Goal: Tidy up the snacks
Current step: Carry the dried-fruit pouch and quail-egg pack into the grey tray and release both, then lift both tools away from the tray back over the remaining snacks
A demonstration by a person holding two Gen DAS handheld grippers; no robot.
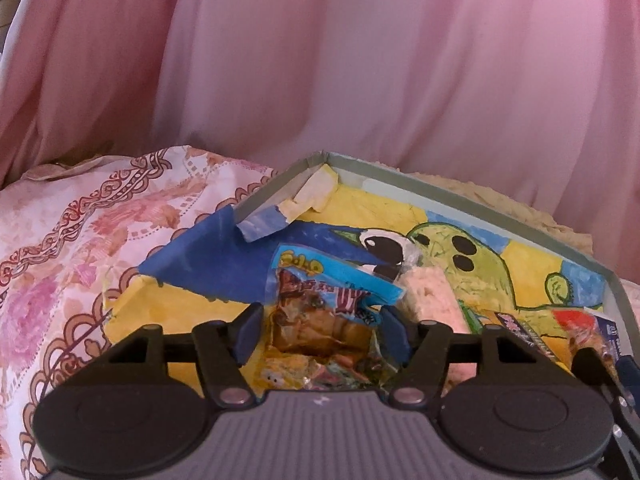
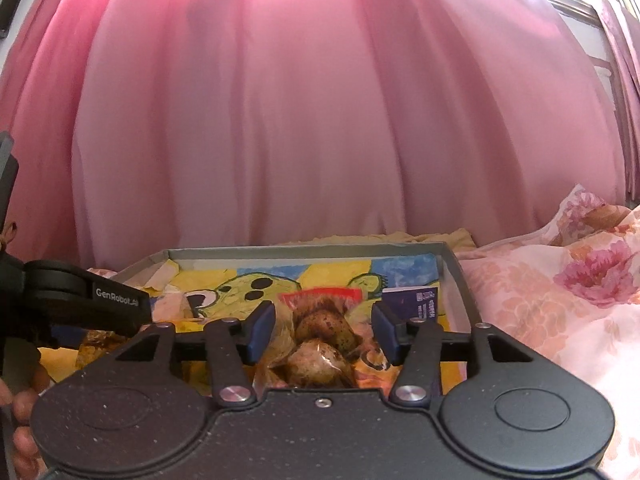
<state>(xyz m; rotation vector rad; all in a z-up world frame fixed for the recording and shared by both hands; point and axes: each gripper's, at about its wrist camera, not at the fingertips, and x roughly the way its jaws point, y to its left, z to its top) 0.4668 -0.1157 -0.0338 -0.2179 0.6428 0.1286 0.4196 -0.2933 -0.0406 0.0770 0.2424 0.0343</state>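
two grippers are down over the same shallow box [image 2: 460,280], which sits on a flowered bedspread [image 1: 80,240] and has a painted cartoon sheet lining its floor. the left gripper [image 1: 316,332] has its fingers spread wide, either side of a blue and yellow snack packet [image 1: 320,304] that lies flat in the box; whether the pads touch it i cannot tell. the right gripper [image 2: 324,334] is also spread wide, straddling a clear bag of brown buns [image 2: 320,344] with a red top edge, not visibly pinching it

both packs look light, soft and crinkly, and the film is probably slippery, so a pinch across the bunched middle or on a sealed end seems safest. the buns would likely squash under a hard squeeze

a pale pink wrapped cake [image 1: 432,296] lies just right of the blue packet, and a dark blue packet [image 2: 412,300] lies near the box's right wall beside the buns. the two grippers work close together, so they could bump. torn flaps of the painted sheet [image 1: 280,208] curl up at the far left corner and might snag. a pink curtain [image 2: 320,120] hangs behind
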